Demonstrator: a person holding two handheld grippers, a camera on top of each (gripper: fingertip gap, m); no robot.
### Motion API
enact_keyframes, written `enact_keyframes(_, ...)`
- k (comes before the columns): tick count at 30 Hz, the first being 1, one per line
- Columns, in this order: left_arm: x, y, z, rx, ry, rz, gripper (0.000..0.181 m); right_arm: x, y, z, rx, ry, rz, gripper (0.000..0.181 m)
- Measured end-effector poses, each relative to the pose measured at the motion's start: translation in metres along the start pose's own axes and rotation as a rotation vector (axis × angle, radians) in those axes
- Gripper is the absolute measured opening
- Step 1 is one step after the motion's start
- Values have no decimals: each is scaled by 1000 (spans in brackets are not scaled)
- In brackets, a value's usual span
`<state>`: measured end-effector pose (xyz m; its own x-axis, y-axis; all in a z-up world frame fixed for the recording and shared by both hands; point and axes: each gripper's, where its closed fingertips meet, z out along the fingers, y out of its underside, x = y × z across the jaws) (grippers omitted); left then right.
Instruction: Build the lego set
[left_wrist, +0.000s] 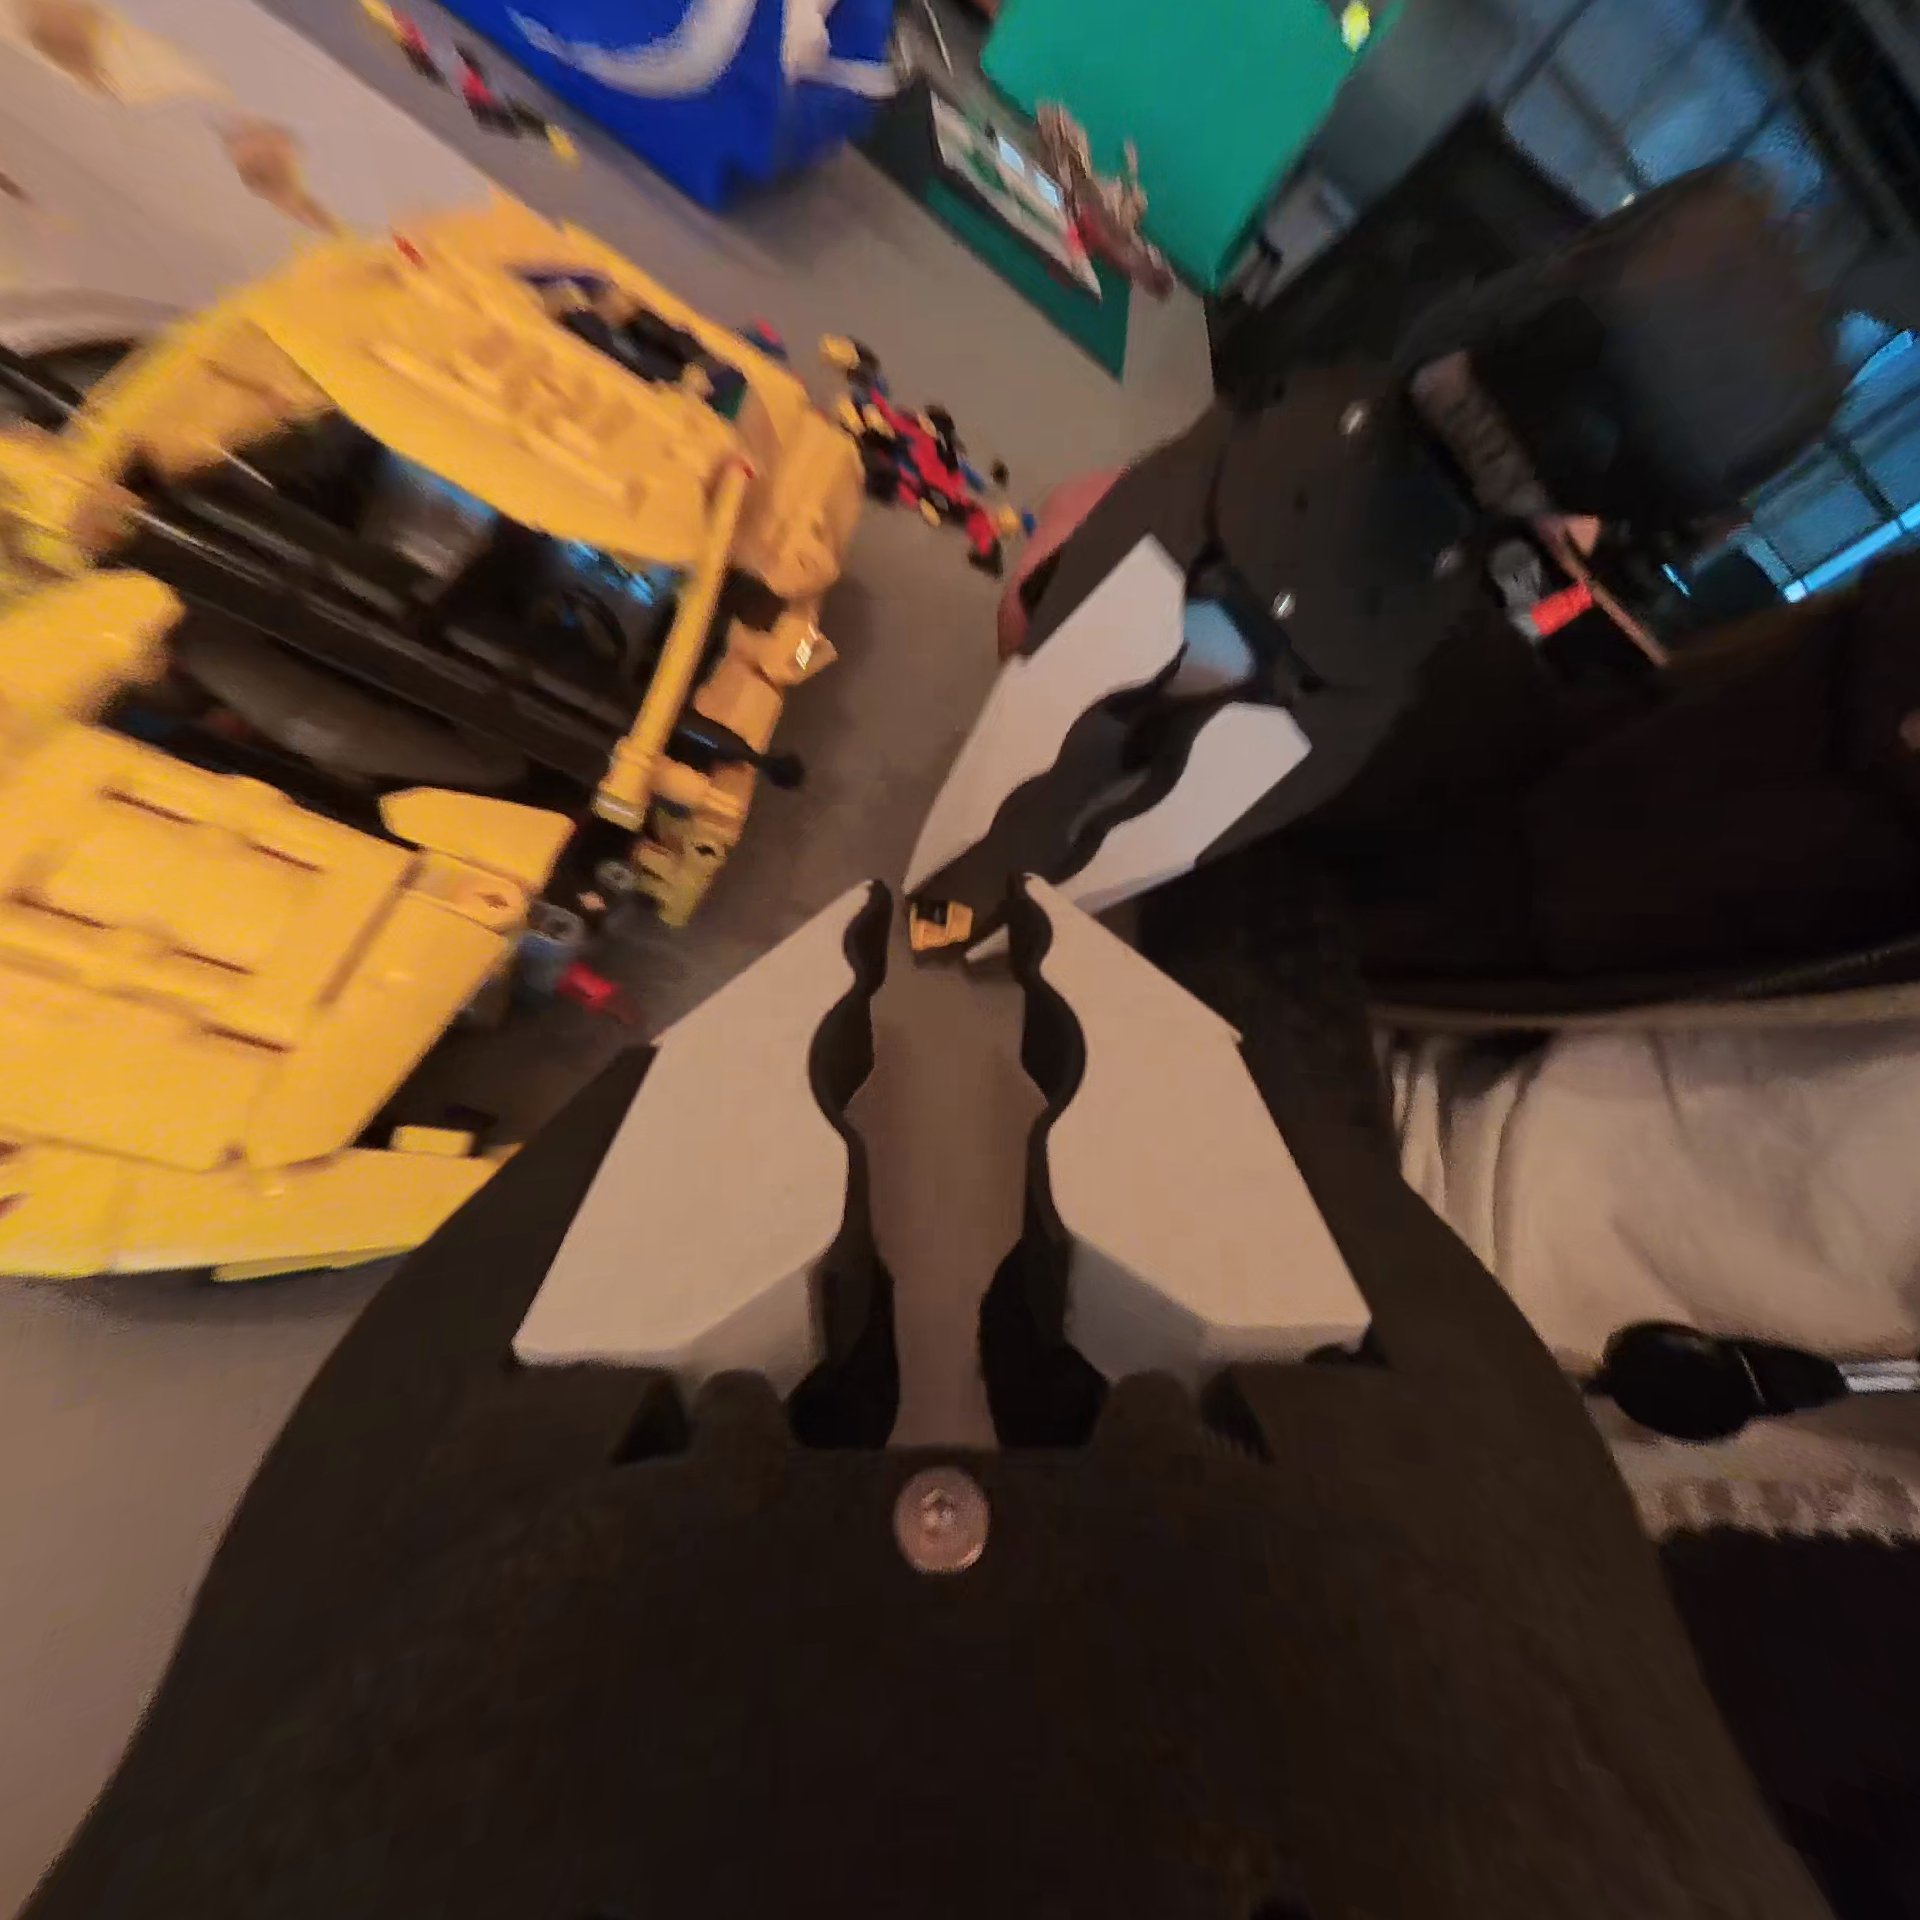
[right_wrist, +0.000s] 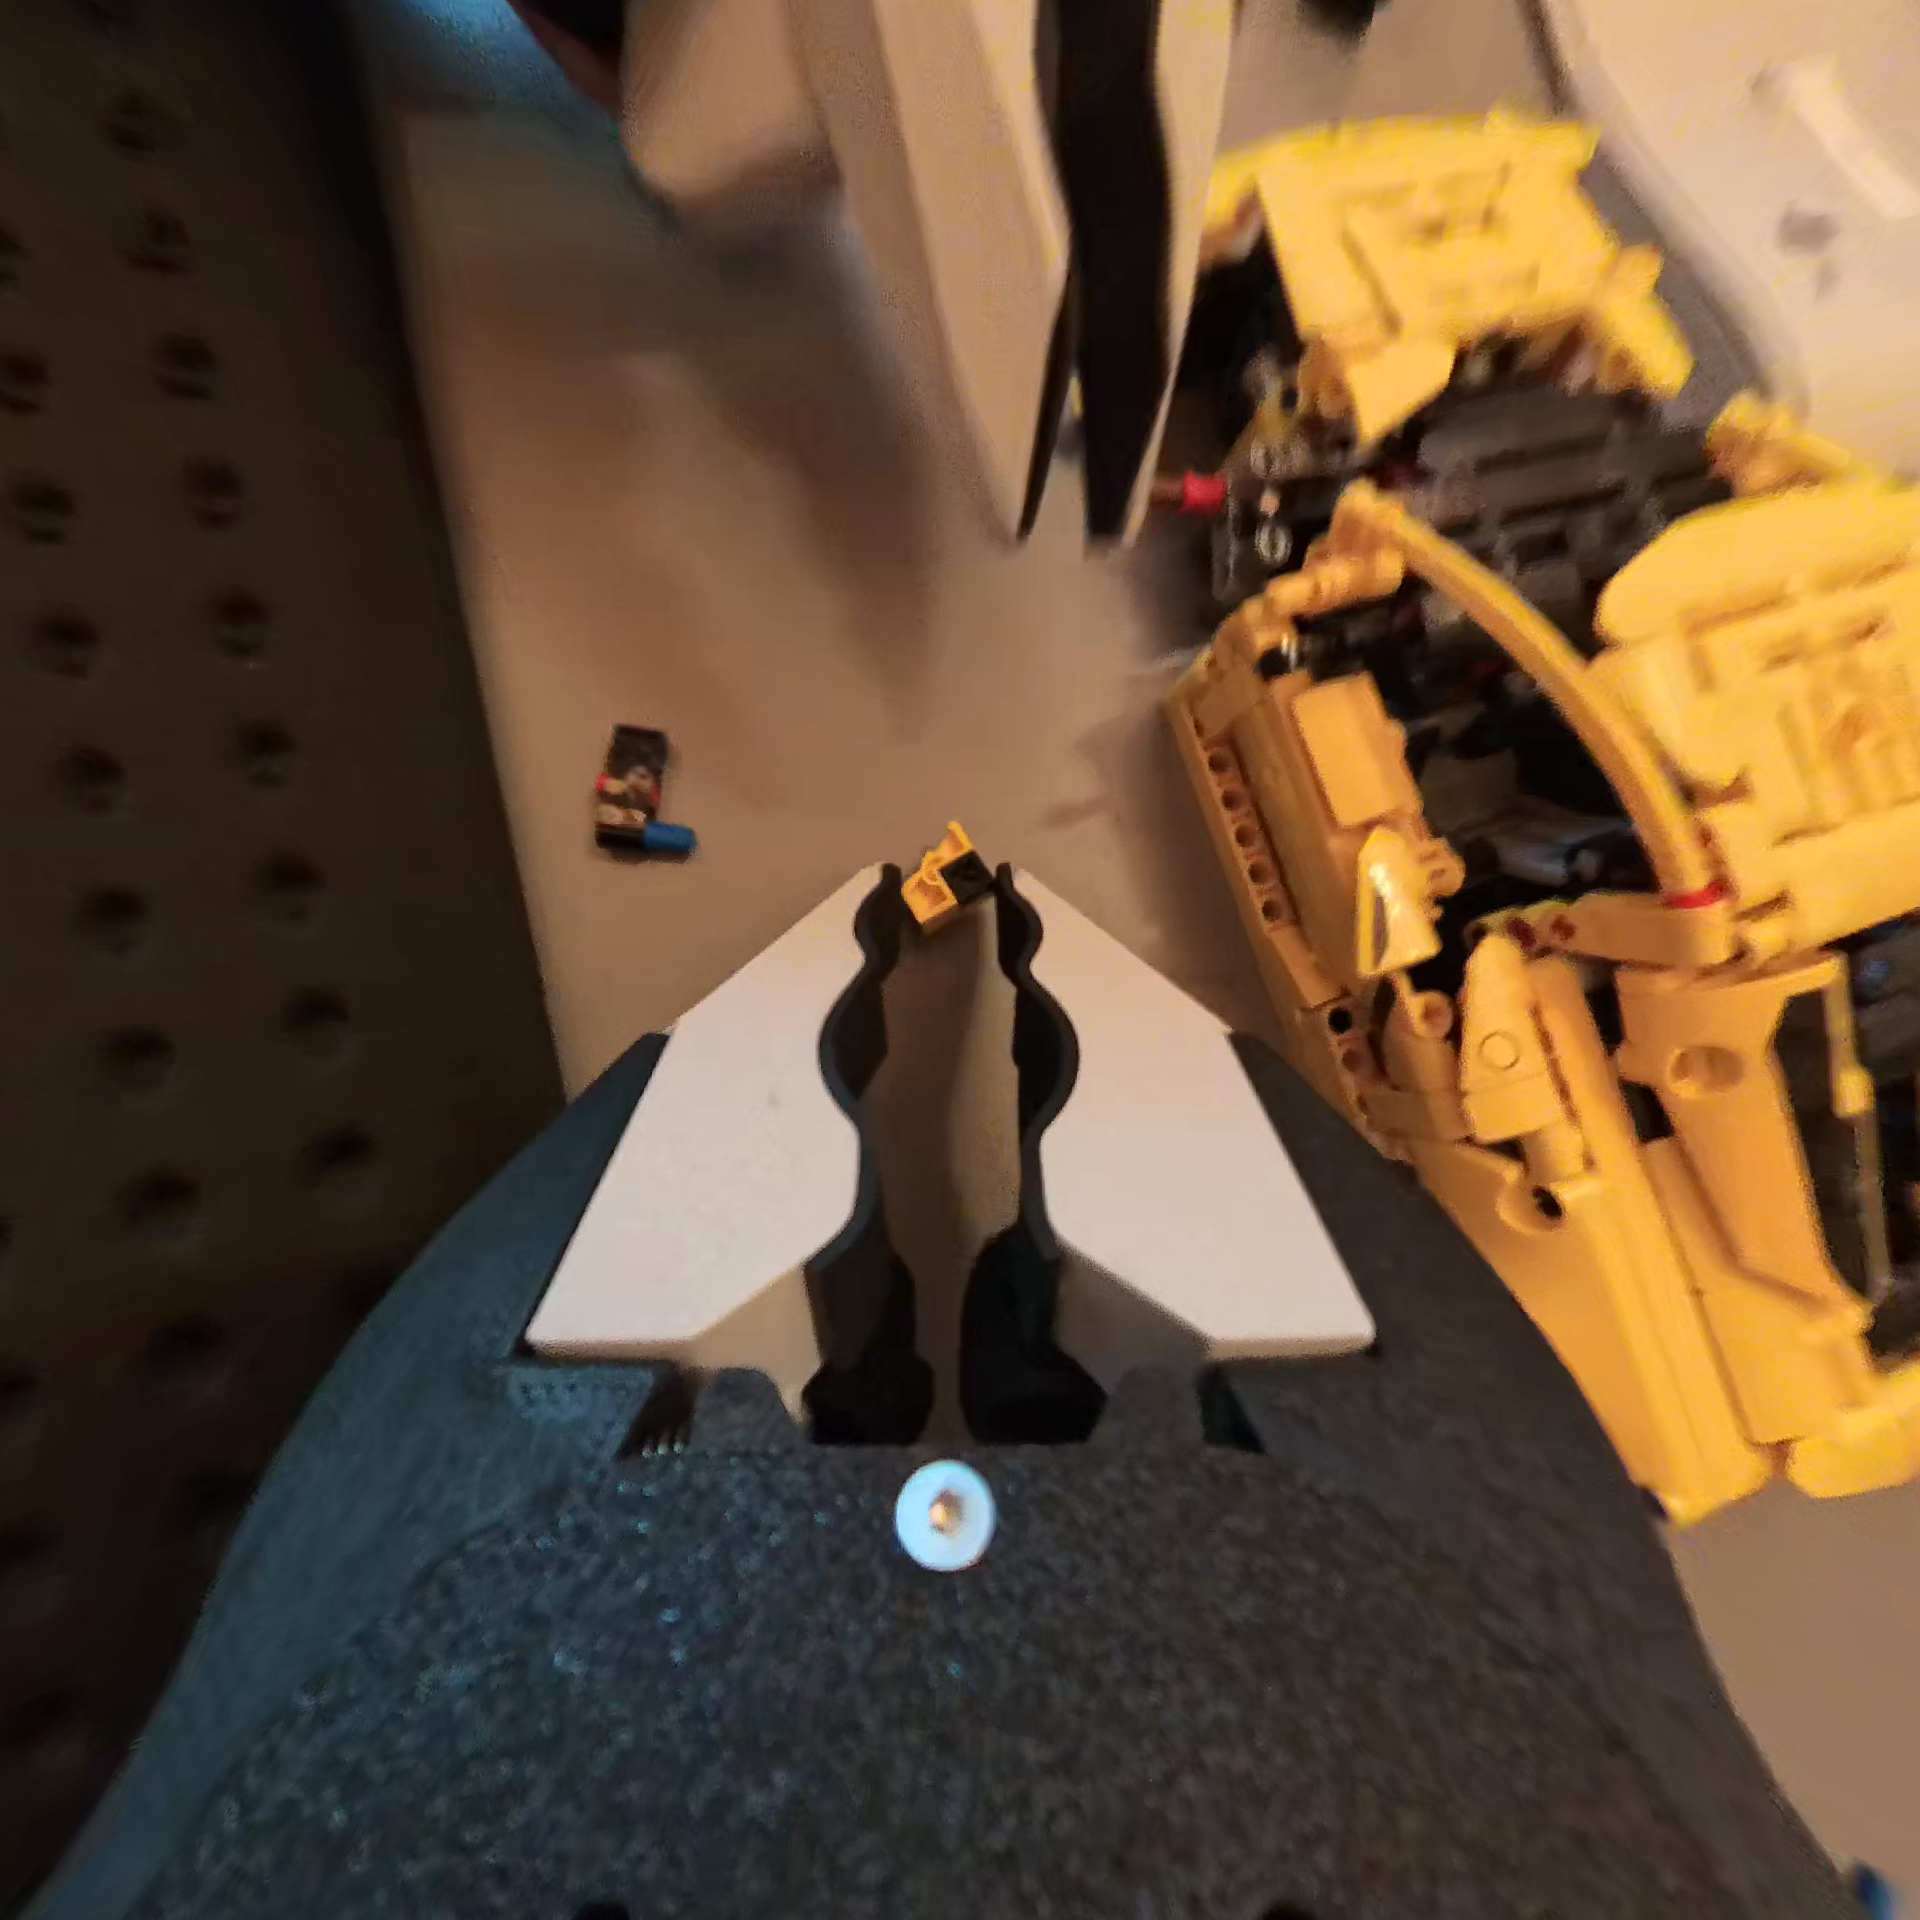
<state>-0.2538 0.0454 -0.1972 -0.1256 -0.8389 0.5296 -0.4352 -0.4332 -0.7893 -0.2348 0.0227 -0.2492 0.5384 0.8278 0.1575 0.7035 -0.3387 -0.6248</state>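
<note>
Jaws: right gripper (right_wrist: 943, 883) pinches a small yellow-and-black piece (right_wrist: 940, 883) at the very tips, lower centre of the right wrist view. Piece sits skewed, so grip looks marginal. Left gripper (left_wrist: 951, 899) has a narrow gap with nothing between its fingers; in its own view the piece (left_wrist: 940, 925) shows just past the tips, carried by the other gripper coming in from the upper right. Tips of both nearly meet, probably a handover or regrip to fix the piece's angle.

Yellow car model (right_wrist: 1558, 831) fills the right side of the right view, body open with dark internals exposed, likely where the piece goes. In the left view the car (left_wrist: 364, 727) is at left, blurred. Loose part with a blue pin (right_wrist: 636, 790) lies alone on the grey table (right_wrist: 727, 623), left of centre. Pile of red, black and yellow pieces (left_wrist: 925, 457) sits upper centre of the left view, beyond the car.
</note>
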Motion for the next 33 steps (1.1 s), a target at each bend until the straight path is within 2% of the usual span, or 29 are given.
enact_keyframes(3, 13, 14, 8, -78, 79, -22, 22, -2, -35, -19, 174, 128, -182, 16)
enact_keyframes(5, 23, 10, 7, -60, 122, -3, 18, 0, -48, -29, 220, 228, -281, 16)
enact_keyframes(7, 26, 5, 5, -31, 136, 2, 16, -3, -55, -33, 253, 254, -337, 16)
enact_keyframes(10, 32, 3, 2, -23, 174, 7, 5, -4, -59, -34, 301, 245, -337, 16)
enact_keyframes(12, 34, 3, 2, -19, 169, 37, 5, -4, -59, -35, 320, 226, -315, 16)
enact_keyframes(15, 45, 0, -2, -10, 200, 105, 3, -9, -66, -43, 430, 152, -180, 16)
enact_keyframes(18, 65, -10, -11, 61, 275, 197, 3, -8, -83, -74, 695, -16, 134, 19)
enact_keyframes(20, 75, -15, -17, 103, 328, 218, 3, -21, -86, -86, 747, -389, 371, 30)
enact_keyframes(22, 87, -19, -24, 142, 394, 238, 3, -28, -90, -94, 759, -772, 629, 30)
enact_keyframes(23, 93, -21, -26, 157, 423, 248, 3, -33, -93, -102, 784, -958, 672, 29)
enact_keyframes(24, 98, -21, -29, 165, 454, 254, 3, -35, -95, -105, 777, -1074, 734, 26)
enact_keyframes(25, 102, -20, -30, 167, 477, 258, 3, -36, -95, -101, 755, -1116, 764, 27)
enact_keyframes(28, 110, -16, -30, 152, 518, 276, 3, -48, -96, -96, 710, -1111, 705, 23)
enact_keyframes(31, 111, -13, -27, 136, 522, 282, 3, -56, -97, -97, 691, -1163, 688, 17)
enact_keyframes(33, 110, -13, -26, 135, 518, 276, 3, -60, -98, -97, 686, -1142, 653, 15)
